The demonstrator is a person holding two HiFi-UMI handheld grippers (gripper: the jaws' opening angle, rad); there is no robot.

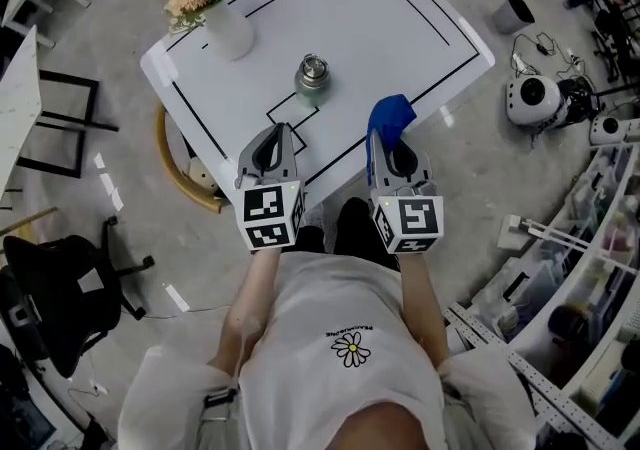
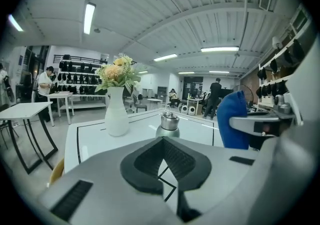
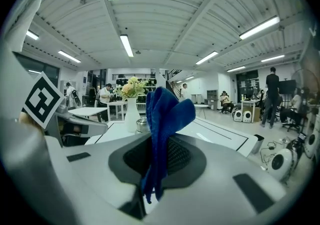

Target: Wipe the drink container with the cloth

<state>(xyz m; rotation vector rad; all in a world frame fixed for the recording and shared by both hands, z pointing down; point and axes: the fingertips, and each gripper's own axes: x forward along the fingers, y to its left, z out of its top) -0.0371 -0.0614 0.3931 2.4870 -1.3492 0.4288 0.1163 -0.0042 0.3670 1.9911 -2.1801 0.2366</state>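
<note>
Drink container [image 1: 312, 75]: upright at upper centre of the head view, on the white table [image 1: 400, 28], apart from both grippers.

Right gripper [image 1: 388, 150]: clamped on the blue cloth [image 3: 162, 119], which stands up past the jaw tips in a loose fold.

Left gripper [image 1: 277, 135]: closed with nothing between its jaws, at the table's near edge, centre of frame.

Vase of flowers [image 1: 228, 30]: upper left, near the container.

Risks, my judgement:
- Nothing holds the container, so a sideways wipe could tip or skate it. I would have to open the left jaws before I could steady it.
- The loose fold may drag instead of wiping.
- A wide sweep could hit the vase.
</note>
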